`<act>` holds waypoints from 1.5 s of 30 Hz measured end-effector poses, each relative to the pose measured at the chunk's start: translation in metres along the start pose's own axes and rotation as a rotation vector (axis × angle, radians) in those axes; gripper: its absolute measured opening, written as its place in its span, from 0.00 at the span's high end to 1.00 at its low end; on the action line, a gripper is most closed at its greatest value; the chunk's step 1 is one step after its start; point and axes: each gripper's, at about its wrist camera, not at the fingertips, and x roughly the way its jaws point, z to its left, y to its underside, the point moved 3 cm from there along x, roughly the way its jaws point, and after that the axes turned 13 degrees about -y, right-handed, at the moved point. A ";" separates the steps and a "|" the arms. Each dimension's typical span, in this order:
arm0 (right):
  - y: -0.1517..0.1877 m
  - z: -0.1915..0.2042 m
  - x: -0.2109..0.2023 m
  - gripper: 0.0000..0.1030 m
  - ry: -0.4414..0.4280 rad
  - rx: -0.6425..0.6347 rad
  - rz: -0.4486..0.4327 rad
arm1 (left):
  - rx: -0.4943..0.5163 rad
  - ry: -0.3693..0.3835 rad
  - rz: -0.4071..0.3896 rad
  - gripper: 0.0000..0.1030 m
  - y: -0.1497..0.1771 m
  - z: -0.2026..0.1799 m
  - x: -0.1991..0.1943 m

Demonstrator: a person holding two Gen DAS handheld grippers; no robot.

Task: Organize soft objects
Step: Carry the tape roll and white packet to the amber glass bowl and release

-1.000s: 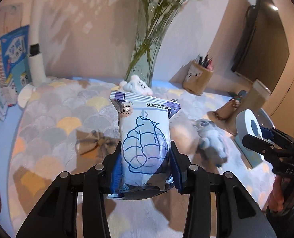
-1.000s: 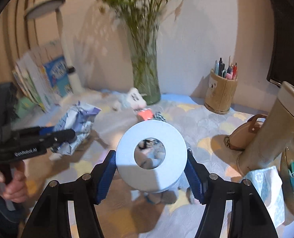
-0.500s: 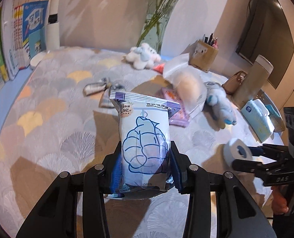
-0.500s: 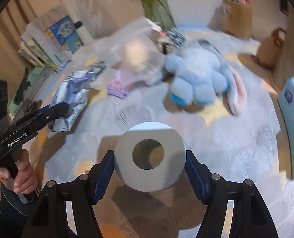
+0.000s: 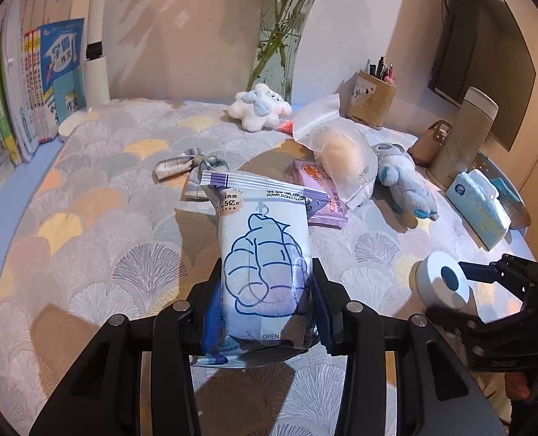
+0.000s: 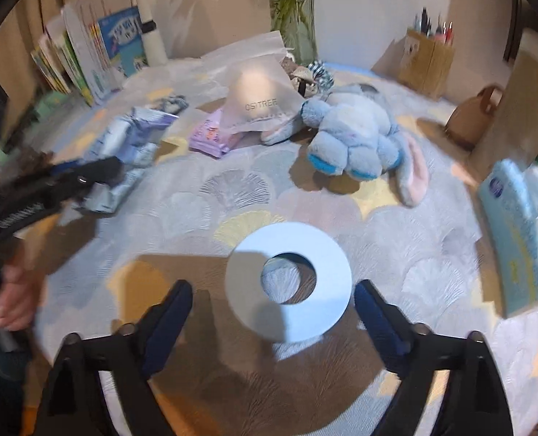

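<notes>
right gripper (image 6: 272, 312) jaws opening, tape roll (image 6: 289, 281) loose between them on tablecloth (image 6: 232, 189). left gripper (image 5: 265, 305) clamps wipes pack (image 5: 265, 254). next: set pack down gently, probably beside purple packet (image 5: 321, 189).

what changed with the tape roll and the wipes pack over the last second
The right hand-held gripper came down to the mat and is opening its jaws: the tape roll, clamped before, now sits free between them. The left hand-held gripper stays clamped on the wipes pack.
</notes>
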 end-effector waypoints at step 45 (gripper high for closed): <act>-0.024 -0.253 -0.261 0.36 0.326 0.388 -0.488 | 0.305 0.366 -0.281 0.62 -0.183 -0.344 -0.069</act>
